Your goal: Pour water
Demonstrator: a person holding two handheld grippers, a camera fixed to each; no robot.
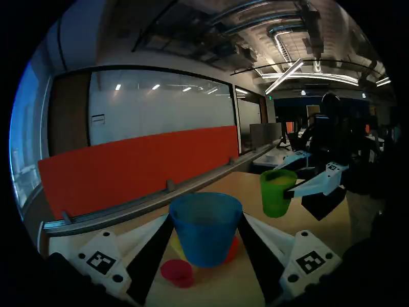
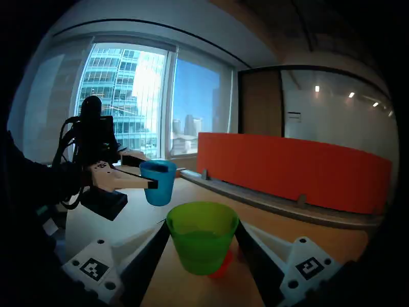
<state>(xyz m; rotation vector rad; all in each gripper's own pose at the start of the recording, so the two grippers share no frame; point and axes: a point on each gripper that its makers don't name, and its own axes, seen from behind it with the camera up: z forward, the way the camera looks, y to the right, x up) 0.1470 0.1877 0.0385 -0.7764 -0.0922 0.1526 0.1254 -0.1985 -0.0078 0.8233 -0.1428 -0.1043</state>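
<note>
My left gripper [image 1: 205, 236] is shut on a blue cup [image 1: 205, 227], held upright above the wooden table [image 1: 245, 187]. The same blue cup [image 2: 158, 181] appears at the left of the right gripper view, clamped by that gripper [image 2: 148, 181]. My right gripper [image 2: 203, 245] is shut on a green cup [image 2: 202, 241], also upright. In the left gripper view the green cup [image 1: 276, 192] hangs farther off to the right, held by the right gripper [image 1: 291, 193]. I cannot tell if either cup holds water.
Small cups lie on the table below the blue cup: a red one [image 1: 177, 271], with a yellow [image 1: 177, 244] and an orange one [image 1: 232, 249] partly hidden. An orange divider panel [image 1: 138, 163] with a metal rail [image 1: 153, 200] borders the table's far edge. Windows [image 2: 128, 97] stand beyond.
</note>
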